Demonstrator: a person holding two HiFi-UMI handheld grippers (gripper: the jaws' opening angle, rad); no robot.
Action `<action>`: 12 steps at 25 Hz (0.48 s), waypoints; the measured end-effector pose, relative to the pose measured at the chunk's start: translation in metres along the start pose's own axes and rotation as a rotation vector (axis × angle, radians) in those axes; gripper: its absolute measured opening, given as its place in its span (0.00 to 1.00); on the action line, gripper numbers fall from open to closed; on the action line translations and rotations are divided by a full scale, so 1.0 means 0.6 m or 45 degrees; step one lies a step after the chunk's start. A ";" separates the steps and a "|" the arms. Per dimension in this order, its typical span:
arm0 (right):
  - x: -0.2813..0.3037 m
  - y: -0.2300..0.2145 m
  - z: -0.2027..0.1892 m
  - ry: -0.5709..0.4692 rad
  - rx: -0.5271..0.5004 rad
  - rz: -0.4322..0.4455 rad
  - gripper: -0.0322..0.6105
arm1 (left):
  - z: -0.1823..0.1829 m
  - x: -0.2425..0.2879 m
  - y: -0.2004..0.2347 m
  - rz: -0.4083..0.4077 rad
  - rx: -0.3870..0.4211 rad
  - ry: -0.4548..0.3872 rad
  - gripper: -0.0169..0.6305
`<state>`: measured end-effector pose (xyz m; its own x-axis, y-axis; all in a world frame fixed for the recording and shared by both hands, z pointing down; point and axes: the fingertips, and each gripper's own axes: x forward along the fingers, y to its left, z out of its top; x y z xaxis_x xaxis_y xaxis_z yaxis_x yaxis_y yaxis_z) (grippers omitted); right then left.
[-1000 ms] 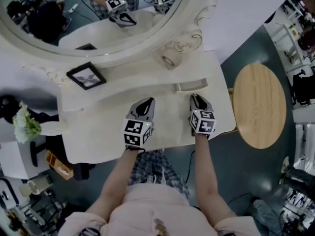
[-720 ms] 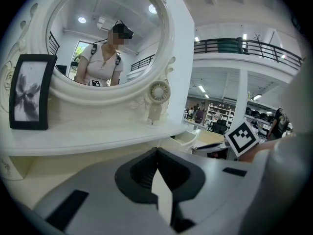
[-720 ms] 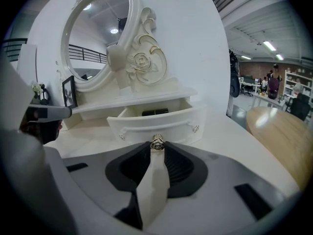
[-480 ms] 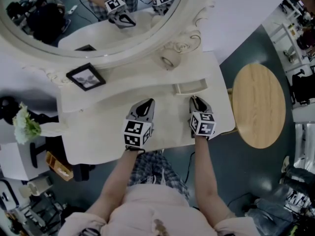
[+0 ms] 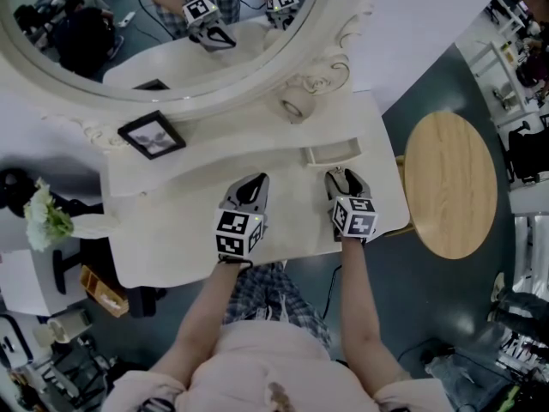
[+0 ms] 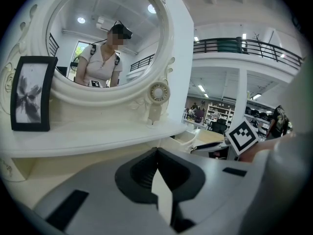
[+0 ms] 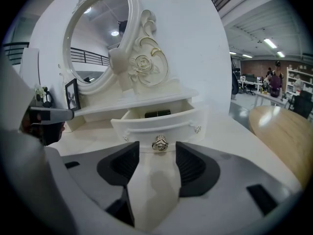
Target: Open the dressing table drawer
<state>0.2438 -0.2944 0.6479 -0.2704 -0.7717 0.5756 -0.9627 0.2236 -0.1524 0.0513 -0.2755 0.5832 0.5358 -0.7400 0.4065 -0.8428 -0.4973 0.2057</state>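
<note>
The small white drawer of the dressing table stands pulled partly out, its top open. In the right gripper view its curved front faces me, with a metal rose knob at the middle. My right gripper is at that knob. Its jaws are opening, and the knob lies between the pads with a gap on each side. My left gripper rests over the tabletop to the left, shut with nothing in it.
A dark item lies inside the drawer. An oval mirror, a black picture frame and a small round ornament stand on the upper shelf. A round wooden table is at the right, flowers at the left.
The right gripper's jaws have spread apart off the drawer knob. Both hands stay where they were, and the drawer is still partly out.
</note>
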 end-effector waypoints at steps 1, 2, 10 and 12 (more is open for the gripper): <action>-0.003 0.002 0.001 -0.006 0.004 0.009 0.46 | 0.001 -0.002 0.000 0.001 0.003 -0.002 0.07; -0.007 0.004 0.001 -0.014 0.010 0.015 0.49 | 0.003 -0.004 0.001 0.001 0.006 -0.004 0.07; -0.059 0.007 0.020 -0.133 0.057 -0.002 0.67 | 0.025 -0.032 0.012 0.005 0.049 -0.028 0.07; -0.073 0.006 0.029 -0.156 0.057 -0.006 0.68 | 0.032 -0.040 0.014 0.007 0.060 -0.035 0.07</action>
<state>0.2520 -0.2702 0.6085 -0.2626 -0.8402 0.4744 -0.9627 0.1951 -0.1873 0.0321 -0.2708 0.5581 0.5326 -0.7547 0.3831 -0.8430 -0.5133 0.1609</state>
